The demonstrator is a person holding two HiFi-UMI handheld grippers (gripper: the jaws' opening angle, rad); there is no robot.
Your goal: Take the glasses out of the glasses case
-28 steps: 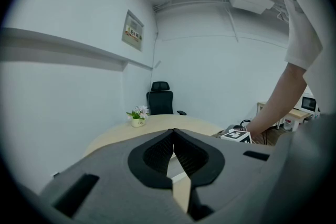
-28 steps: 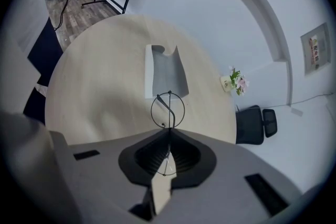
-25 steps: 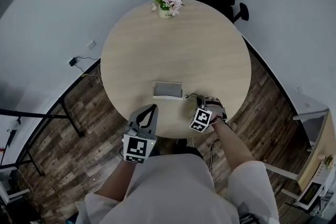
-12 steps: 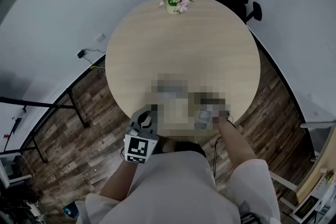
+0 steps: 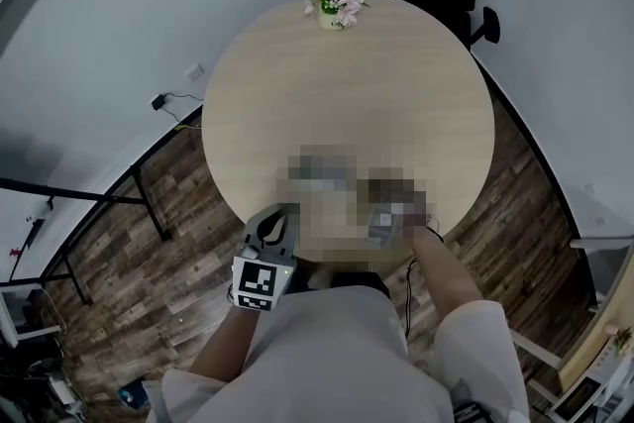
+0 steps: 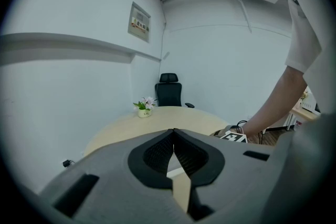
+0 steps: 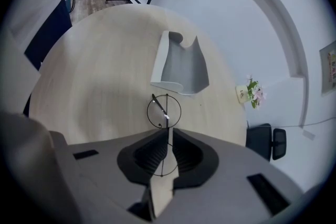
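Right gripper view: on the round table [image 7: 94, 60], the grey glasses case [image 7: 181, 68] is seen lying open and empty. The wire-framed glasses [image 7: 164, 112] are pinched between the closed jaws of the right gripper [image 7: 169, 132], near the case. The left gripper [image 6: 174, 132] is closed on nothing. Print on the flower pot [image 7: 243, 94] cannot be read.

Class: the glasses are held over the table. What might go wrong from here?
The right gripper is shut on just a thin part of the black round wire-rimmed glasses; they may twist, slip or bend.
They stick out toward the round pale wooden table; lowering carelessly might knock them.
The open grey glasses case lies unheld; a careless move might nudge it.
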